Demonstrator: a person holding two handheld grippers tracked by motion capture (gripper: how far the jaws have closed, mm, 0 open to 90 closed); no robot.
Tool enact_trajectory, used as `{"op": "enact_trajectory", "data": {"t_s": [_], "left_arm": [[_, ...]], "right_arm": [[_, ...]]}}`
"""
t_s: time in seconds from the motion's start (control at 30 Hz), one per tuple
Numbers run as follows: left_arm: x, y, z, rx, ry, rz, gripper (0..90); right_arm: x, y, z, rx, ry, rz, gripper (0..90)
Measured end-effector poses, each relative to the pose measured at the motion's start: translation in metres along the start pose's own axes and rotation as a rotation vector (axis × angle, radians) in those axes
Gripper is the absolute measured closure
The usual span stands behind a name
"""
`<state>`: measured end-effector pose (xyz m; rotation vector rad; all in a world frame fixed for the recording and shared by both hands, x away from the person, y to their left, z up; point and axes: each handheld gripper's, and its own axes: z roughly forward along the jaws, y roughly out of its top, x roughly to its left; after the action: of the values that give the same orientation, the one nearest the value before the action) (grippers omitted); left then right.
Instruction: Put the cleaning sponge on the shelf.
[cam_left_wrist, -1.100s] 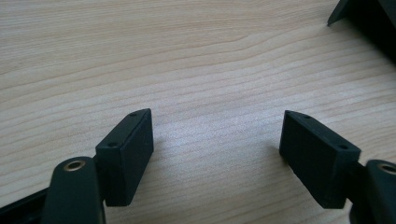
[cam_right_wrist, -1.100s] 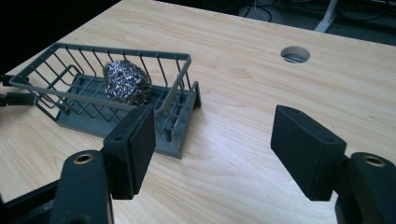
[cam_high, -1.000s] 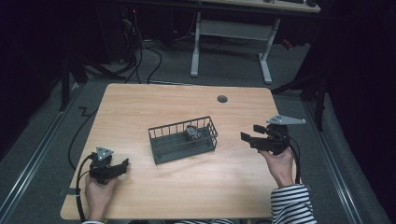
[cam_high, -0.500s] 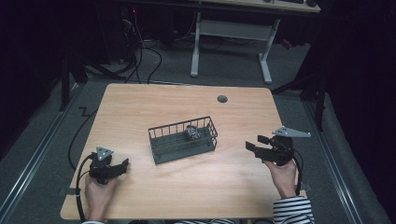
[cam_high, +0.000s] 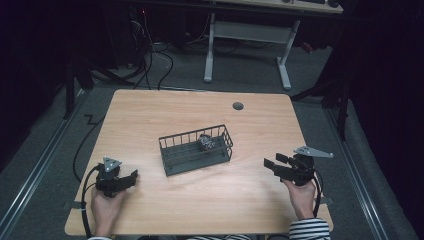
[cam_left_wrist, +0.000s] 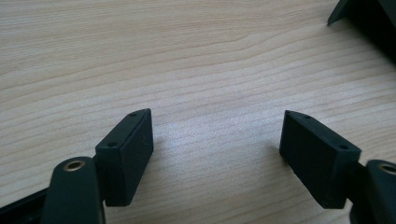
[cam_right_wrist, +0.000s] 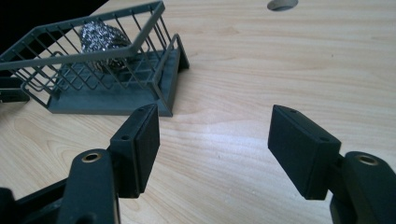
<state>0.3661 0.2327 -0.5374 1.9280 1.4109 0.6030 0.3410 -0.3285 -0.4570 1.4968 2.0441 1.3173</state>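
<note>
1. My right gripper (cam_right_wrist: 212, 149) has just been closing its jaws partway; nothing lies between them. My left gripper (cam_left_wrist: 217, 156) stands wide, empty.
2. The steel wool ball (cam_right_wrist: 103, 38) sits in the wire basket (cam_high: 172, 155) at mid-table: probably light, springy, snaggy; I'd pinch its middle.

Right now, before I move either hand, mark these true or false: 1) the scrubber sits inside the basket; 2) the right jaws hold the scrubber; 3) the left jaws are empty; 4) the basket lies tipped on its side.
1) True: the steel scrubber sits inside the wire basket, at one end.
2) False: the right gripper has nothing between its jaws, which have just been closing; only bare table lies between them.
3) True: the left gripper is open over bare wood.
4) False: the basket stands upright on its base.
</note>
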Motion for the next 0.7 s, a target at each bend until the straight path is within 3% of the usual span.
{"op": "enact_trajectory", "data": {"t_s": [0.2, 0.4, 0.7], "left_arm": [[0.000, 0.000, 0.000, 0.000, 0.000, 0.000, 26.4], [0.000, 0.000, 0.000, -0.003, -0.005, 0.006, 28.2], [0.000, 0.000, 0.000, -0.005, -0.004, 0.006, 28.2]], "right_arm": [[-0.001, -0.008, 0.005, 0.002, -0.004, 0.004, 34.5], [-0.005, -0.022, 0.019, 0.030, -0.044, 0.015, 34.3], [-0.007, -0.034, 0.034, 0.045, -0.067, 0.010, 34.3]]}}
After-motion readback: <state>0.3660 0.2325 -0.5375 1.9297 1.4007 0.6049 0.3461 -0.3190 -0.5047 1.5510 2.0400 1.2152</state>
